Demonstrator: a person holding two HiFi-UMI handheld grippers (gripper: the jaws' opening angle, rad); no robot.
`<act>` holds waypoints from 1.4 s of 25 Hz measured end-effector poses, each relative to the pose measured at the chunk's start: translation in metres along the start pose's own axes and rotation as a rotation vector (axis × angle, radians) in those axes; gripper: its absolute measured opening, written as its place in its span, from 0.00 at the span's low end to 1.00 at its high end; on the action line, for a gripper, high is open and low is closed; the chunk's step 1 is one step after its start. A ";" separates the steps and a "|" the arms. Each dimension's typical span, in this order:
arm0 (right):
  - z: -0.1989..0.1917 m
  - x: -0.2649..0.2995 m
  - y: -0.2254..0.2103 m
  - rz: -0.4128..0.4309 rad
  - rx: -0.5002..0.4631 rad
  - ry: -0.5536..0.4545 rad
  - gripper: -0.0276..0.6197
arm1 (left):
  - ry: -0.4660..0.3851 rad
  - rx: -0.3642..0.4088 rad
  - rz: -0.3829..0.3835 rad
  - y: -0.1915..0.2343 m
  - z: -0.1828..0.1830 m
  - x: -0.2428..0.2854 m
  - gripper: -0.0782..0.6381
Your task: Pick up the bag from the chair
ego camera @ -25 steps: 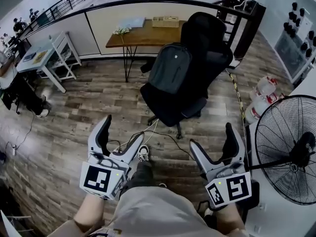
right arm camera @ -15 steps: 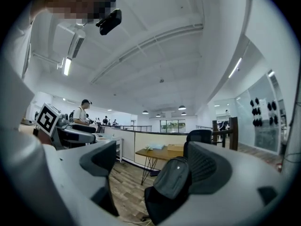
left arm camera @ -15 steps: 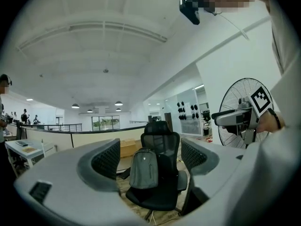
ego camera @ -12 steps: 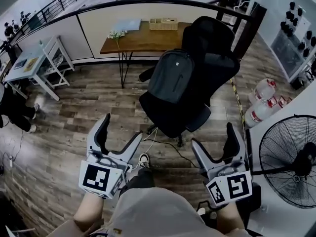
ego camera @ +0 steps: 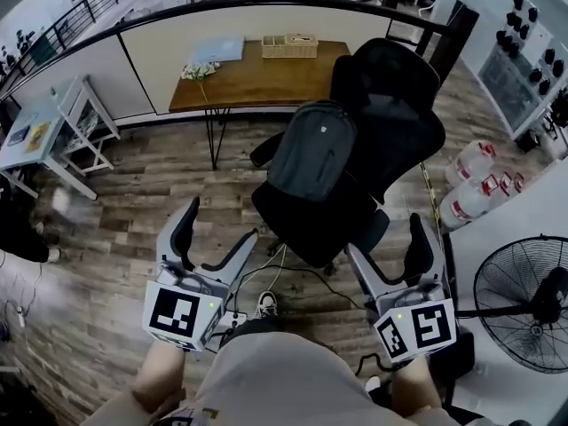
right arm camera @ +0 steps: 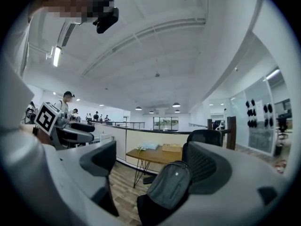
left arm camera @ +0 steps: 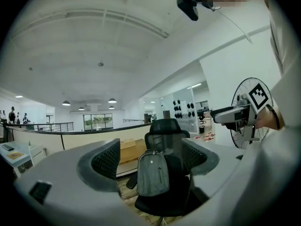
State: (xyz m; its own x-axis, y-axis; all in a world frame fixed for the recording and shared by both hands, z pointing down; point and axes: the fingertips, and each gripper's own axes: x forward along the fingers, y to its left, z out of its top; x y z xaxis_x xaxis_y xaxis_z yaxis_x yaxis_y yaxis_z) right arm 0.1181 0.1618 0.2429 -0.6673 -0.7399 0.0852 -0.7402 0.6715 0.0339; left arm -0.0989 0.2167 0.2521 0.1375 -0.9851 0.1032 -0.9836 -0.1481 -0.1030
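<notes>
- Grey fabric backpack point(ego camera: 312, 152): upright on the black swivel office chair point(ego camera: 401, 87), leaning on its backrest; small pale front patch, unreadable.
- Left gripper point(ego camera: 219, 223): jaws wide apart, empty, clear of the backpack.
- Right gripper point(ego camera: 385, 238): jaws equally spread, empty.
- Black-and-white square markers point(ego camera: 180, 316): one on each gripper's cube.

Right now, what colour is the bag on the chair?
Grey; the bag shows best in the head view.
</notes>
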 end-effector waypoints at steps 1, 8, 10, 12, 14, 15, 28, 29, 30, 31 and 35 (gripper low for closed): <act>0.001 0.012 0.001 -0.005 -0.004 0.002 0.78 | 0.002 0.001 -0.007 0.009 -0.001 0.008 0.65; 0.005 0.071 0.000 -0.045 -0.033 0.014 0.78 | 0.003 0.003 -0.045 0.058 -0.004 0.053 0.65; 0.003 0.080 -0.003 -0.049 -0.033 0.024 0.78 | 0.004 -0.003 -0.055 0.062 -0.006 0.064 0.65; 0.000 0.089 -0.008 -0.055 -0.033 0.037 0.78 | 0.006 -0.006 -0.066 0.065 -0.007 0.076 0.65; -0.004 0.099 -0.014 -0.063 -0.029 0.046 0.78 | 0.006 -0.006 -0.078 0.068 -0.007 0.091 0.65; -0.006 0.105 -0.019 -0.067 -0.027 0.050 0.78 | 0.007 -0.005 -0.084 0.070 -0.008 0.099 0.65; -0.026 0.212 -0.105 -0.117 0.022 0.074 0.78 | 0.043 0.019 -0.132 0.097 -0.016 0.239 0.65; -0.027 0.222 -0.112 -0.117 0.024 0.077 0.78 | 0.046 0.023 -0.135 0.098 -0.016 0.252 0.65; -0.028 0.232 -0.120 -0.117 0.026 0.078 0.78 | 0.049 0.026 -0.137 0.100 -0.016 0.264 0.65; -0.029 0.241 -0.127 -0.117 0.029 0.080 0.78 | 0.053 0.030 -0.138 0.102 -0.016 0.276 0.65; -0.031 0.275 -0.152 -0.114 0.041 0.082 0.78 | 0.068 0.038 -0.137 0.109 -0.017 0.319 0.65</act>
State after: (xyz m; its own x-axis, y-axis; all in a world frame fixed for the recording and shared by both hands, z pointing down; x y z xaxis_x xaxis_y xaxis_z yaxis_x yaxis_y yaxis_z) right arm 0.0503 -0.1425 0.2923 -0.5713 -0.8041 0.1647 -0.8144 0.5802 0.0077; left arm -0.1637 -0.1121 0.2906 0.2607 -0.9474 0.1856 -0.9508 -0.2853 -0.1210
